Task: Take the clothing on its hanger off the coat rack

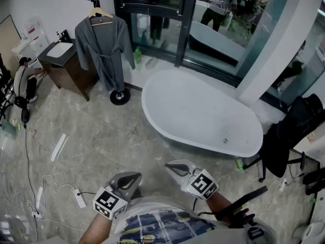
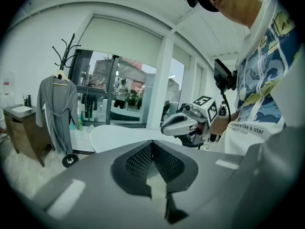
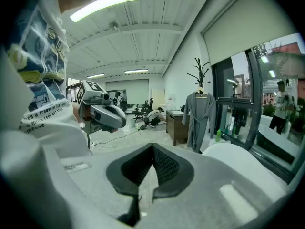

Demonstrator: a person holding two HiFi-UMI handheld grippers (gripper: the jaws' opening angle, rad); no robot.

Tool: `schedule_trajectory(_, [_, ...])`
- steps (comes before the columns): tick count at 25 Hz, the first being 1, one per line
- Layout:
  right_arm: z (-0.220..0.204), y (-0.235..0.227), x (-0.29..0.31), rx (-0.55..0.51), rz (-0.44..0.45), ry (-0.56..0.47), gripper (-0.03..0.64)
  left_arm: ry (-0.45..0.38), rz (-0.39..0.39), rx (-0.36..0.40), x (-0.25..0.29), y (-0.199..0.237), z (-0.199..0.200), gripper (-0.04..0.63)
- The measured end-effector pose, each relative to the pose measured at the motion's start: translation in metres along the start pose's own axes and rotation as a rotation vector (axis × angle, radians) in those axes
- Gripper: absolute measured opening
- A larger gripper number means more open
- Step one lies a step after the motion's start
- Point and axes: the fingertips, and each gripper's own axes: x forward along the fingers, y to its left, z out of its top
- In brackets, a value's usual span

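A grey robe (image 1: 104, 50) hangs on a wooden hanger (image 1: 100, 15) from a black coat rack (image 1: 120, 96) at the far left of the room. It is several steps from both grippers. My left gripper (image 1: 133, 177) and right gripper (image 1: 171, 166) are held close to my body at the bottom of the head view, both shut and empty. The left gripper view has the robe (image 2: 58, 109) far off at the left, beyond its closed jaws (image 2: 152, 144). Past the closed jaws (image 3: 152, 147) of the right gripper view, the robe (image 3: 199, 118) hangs right of centre.
A white bathtub (image 1: 198, 113) lies in front of me, right of the rack. A dark cabinet with a white basin (image 1: 66, 65) stands left of the robe. A power strip and cables (image 1: 80, 198) lie on the floor at left. A black chair (image 1: 294, 136) is at right.
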Motion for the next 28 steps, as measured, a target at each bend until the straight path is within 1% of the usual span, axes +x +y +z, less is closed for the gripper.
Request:
schedule_trajectory(5, [0.002,-0.003,0.005,0.007,-0.008,-0.012,0.002,0.012,-0.013,-0.008,0.002,0.009,-0.001,0.002])
schedule_trajectory(9, [-0.004,-0.013,0.012,0.007,-0.01,-0.003,0.002,0.008,0.009,-0.001,0.004,0.021,0.003,0.002])
schedule_trajectory(13, [-0.002,-0.021,0.027,0.017,0.025,0.009,0.002,0.009,0.036,-0.005,0.006,0.035,0.008,0.002])
schedule_trajectory(16, [0.004,-0.029,0.048,0.016,0.046,0.001,0.003,0.013,0.051,-0.035,0.005,0.056,0.005,0.002])
schedule_trajectory(19, [0.014,-0.046,0.076,0.021,0.056,-0.011,0.022,0.017,0.06,-0.051,0.007,0.089,0.004,0.002])
schedule_trajectory(22, [0.026,-0.067,0.11,0.031,0.057,-0.007,0.051,0.001,0.055,-0.063,0.014,0.13,0.01,0.002])
schedule_trajectory(25, [0.044,-0.091,0.151,0.024,0.057,0.003,0.069,-0.024,0.041,-0.054,0.019,0.175,0.026,0.002])
schedule_trajectory(28, [0.073,-0.122,0.199,0.02,0.054,-0.003,0.083,-0.029,0.029,-0.042,0.017,0.233,0.045,0.002])
